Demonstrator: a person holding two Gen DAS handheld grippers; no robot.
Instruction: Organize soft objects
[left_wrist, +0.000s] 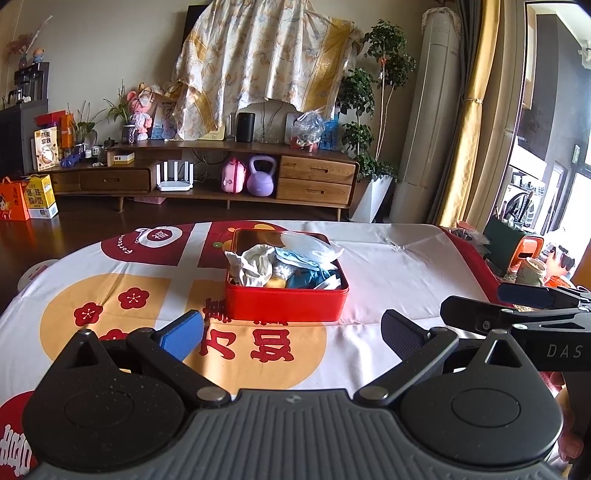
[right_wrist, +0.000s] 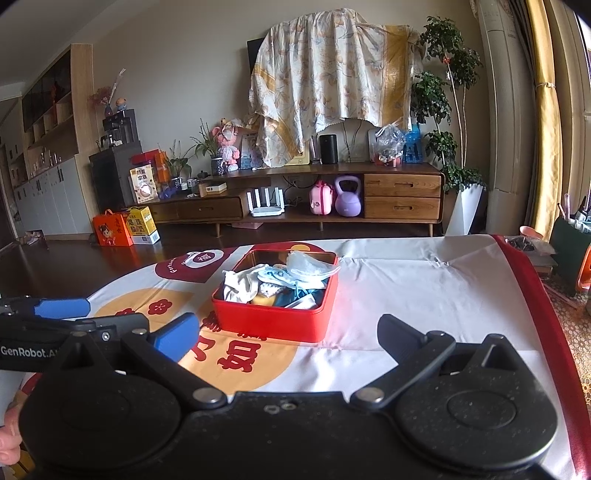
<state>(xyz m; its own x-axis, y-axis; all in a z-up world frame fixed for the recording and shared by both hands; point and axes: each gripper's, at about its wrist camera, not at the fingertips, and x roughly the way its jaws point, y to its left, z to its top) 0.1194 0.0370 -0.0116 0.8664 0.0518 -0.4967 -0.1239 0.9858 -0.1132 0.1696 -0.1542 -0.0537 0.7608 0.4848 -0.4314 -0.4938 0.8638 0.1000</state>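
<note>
A red tin box (left_wrist: 284, 304) (right_wrist: 269, 321) stands on the table, full of soft things: white cloth (left_wrist: 251, 266) (right_wrist: 240, 282), a clear plastic bag (left_wrist: 310, 245) (right_wrist: 308, 266) and blue fabric (left_wrist: 306, 278). My left gripper (left_wrist: 291, 334) is open and empty, just short of the box's near wall. My right gripper (right_wrist: 288, 332) is open and empty, near the box's front right corner. The right gripper also shows at the right edge of the left wrist view (left_wrist: 517, 306). The left one shows at the left edge of the right wrist view (right_wrist: 62, 314).
The table carries a white cloth with red and orange print (left_wrist: 122, 295) (right_wrist: 424, 288). Its right edge has a red border (right_wrist: 532, 295). Beyond it stand a wooden TV cabinet (left_wrist: 229, 173), plants (left_wrist: 369, 110) and cluttered items by the window (left_wrist: 532, 258).
</note>
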